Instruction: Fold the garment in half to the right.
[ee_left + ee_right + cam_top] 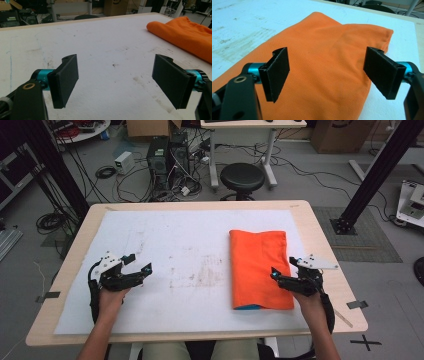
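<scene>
Black stool beyond table; computer tower and cables on floor.

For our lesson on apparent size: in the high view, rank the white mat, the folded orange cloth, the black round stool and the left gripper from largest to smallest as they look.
1. White mat
2. Folded orange cloth
3. Left gripper and black round stool: they look alike in size, and the stool stands farther from the camera, so I leave them unranked.

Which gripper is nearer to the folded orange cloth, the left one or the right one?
The right. The right gripper hovers open at the right edge of the orange cloth. The left gripper is far to the cloth's left, open over the white sheet.
</scene>
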Motion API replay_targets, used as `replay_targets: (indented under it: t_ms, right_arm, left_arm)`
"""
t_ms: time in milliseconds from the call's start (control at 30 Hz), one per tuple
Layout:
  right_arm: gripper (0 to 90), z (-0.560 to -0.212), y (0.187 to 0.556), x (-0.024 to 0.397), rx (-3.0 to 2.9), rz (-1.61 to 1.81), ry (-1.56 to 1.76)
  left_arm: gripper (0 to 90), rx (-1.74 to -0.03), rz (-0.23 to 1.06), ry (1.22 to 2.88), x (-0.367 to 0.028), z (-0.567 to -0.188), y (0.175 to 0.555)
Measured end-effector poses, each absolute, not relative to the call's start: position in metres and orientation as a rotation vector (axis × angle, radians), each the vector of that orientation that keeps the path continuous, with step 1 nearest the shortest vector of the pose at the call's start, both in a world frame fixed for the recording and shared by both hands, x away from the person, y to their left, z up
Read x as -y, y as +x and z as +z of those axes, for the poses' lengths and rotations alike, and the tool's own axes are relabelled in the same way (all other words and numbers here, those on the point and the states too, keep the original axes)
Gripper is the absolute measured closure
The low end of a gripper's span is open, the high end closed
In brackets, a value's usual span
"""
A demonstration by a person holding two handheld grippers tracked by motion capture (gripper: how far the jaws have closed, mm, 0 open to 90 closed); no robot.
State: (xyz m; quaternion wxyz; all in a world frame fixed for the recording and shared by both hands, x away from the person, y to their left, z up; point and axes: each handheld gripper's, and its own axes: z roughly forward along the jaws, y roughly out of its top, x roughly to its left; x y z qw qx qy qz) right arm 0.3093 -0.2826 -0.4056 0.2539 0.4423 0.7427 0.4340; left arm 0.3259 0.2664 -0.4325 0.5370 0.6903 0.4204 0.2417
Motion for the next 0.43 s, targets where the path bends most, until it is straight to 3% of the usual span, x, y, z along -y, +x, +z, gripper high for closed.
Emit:
replay_targets:
  t_ms: [433]
  right_arm:
    - [21.3,-0.4077,0.3059,0.2826,-2.017,1.187,1.201]
  left_arm:
    - [21.2,-1.008,0.573,1.643,-0.2666,-0.4335,0.3255]
